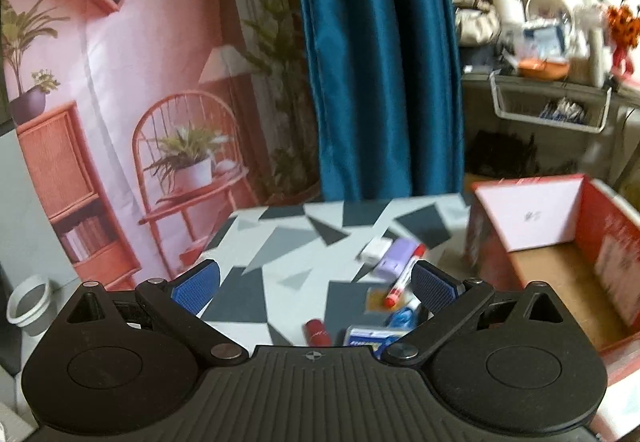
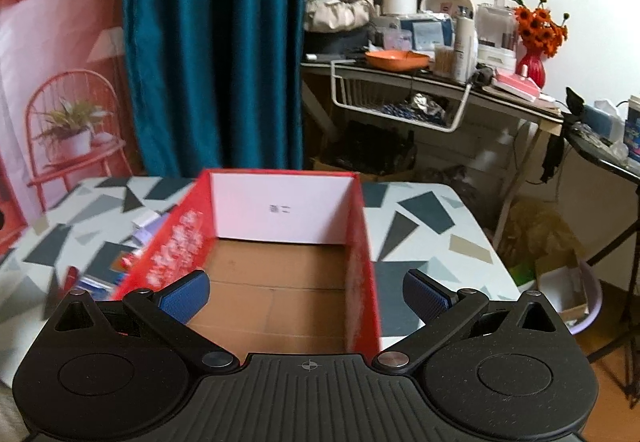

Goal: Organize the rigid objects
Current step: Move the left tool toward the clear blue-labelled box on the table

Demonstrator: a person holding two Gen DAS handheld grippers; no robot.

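A pile of small items lies on the patterned table (image 1: pixel 280 242): a red-capped glue stick (image 1: pixel 402 282), a purple case (image 1: pixel 394 258), a white eraser (image 1: pixel 376 249), a red tube (image 1: pixel 318 332), a blue box (image 1: pixel 368 336) and a blue correction tape (image 1: pixel 404 316). My left gripper (image 1: pixel 314 284) is open and empty above them. An open red cardboard box (image 2: pixel 280 282) stands to their right, also in the left wrist view (image 1: pixel 560 274). My right gripper (image 2: pixel 306 296) is open and empty over the box's near end. The pile shows blurred at left in the right wrist view (image 2: pixel 120 266).
A blue curtain (image 1: pixel 380 61) and a printed pink backdrop (image 1: pixel 120 101) hang behind the table. A cluttered grey desk (image 2: pixel 440 81) with a wire basket (image 2: pixel 400 101) stands at the back right. A white bucket (image 1: pixel 28 302) is on the floor at left.
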